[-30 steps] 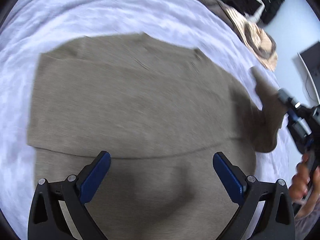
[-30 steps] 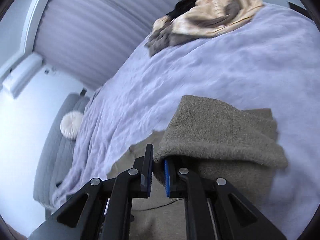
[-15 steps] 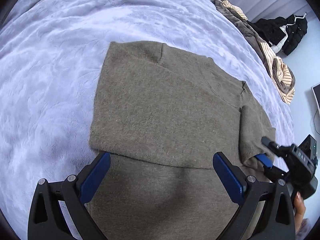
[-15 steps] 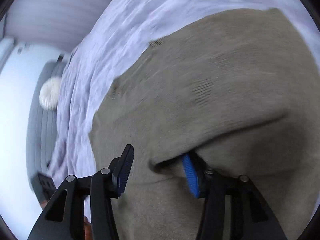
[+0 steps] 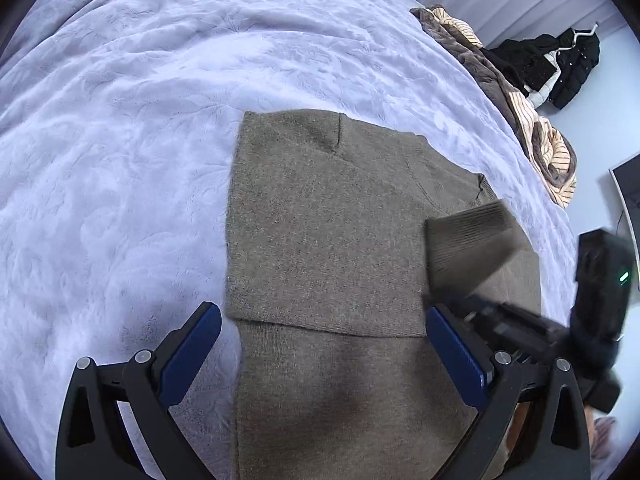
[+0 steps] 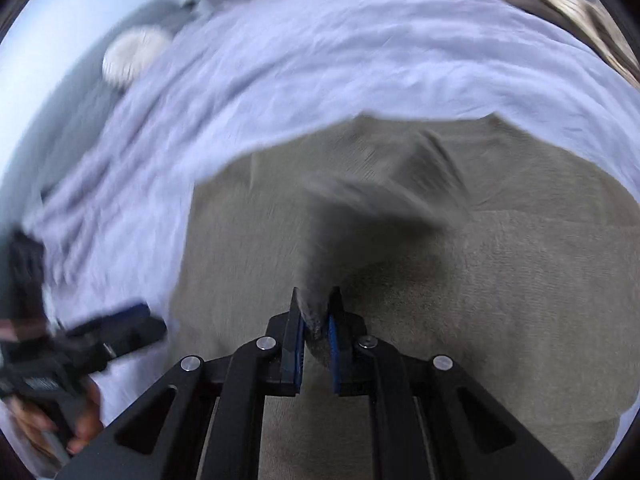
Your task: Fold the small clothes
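Left wrist view shows our sweater (image 5: 320,248) flat on the bed (image 5: 120,120), one side folded in, our right claw (image 6: 315,320) just closed, clamped on the cuff (image 5: 468,236), our left claw (image 5: 320,348) spread empty above the sweater; final folds remain.

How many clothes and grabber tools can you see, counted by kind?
Brown sweater on the bed: 1
Striped clothes pile at the bed's edge: 1
Black jacket on a hanger: 1
Grabber tools: 2, the left gripper with its jaws wide apart, and the right gripper pinching the sweater's cuff
Total: 5
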`<state>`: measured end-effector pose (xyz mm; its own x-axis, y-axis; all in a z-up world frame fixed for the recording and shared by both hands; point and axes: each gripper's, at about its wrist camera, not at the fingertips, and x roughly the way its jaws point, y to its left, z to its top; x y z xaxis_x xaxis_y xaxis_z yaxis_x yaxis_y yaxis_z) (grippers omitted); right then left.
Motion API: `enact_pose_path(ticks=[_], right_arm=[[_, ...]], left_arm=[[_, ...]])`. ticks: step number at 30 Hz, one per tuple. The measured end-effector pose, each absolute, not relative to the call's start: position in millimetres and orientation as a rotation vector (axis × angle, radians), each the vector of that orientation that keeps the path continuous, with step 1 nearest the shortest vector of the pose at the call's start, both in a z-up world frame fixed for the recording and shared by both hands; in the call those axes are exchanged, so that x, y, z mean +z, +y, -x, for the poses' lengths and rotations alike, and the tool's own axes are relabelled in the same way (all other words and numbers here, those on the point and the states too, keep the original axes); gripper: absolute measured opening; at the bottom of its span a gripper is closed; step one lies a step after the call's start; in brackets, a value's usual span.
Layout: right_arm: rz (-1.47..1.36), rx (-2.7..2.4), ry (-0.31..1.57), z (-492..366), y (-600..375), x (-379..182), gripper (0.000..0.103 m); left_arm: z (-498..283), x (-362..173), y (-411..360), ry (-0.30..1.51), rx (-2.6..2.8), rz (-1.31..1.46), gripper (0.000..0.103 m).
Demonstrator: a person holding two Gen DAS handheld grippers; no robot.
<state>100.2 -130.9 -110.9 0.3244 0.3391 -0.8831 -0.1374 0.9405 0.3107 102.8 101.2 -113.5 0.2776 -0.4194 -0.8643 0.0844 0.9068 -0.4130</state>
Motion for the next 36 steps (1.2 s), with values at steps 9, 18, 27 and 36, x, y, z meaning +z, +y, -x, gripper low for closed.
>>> enact_pose_path(ticks=[9,18,27,36], right_arm=[[-0.114,0.313,1.229,-60.4,-147.0,-106.6,0.055],[-0.661,-0.041,1.179,2.2,-308.9,-111.7,0.055],[-1.181,-0.223,0.942,39.6,-410.0,-148.6,0.041],[-0.994,-0.182,0.999,32.1,-421.2,-130.1,0.009]], left_arm=[[-114.4,-129.5,70.0,1.305,-0.43,0.361,0.103],[-132.9,-131.9,23.0,1.323,-0.474,0.256,0.103],[-143.2,-145.6,10.7,1.36,-0.374,0.181,0.05],[-126.9,-138.6,18.1,1.33,-0.377,0.097,0.018]])
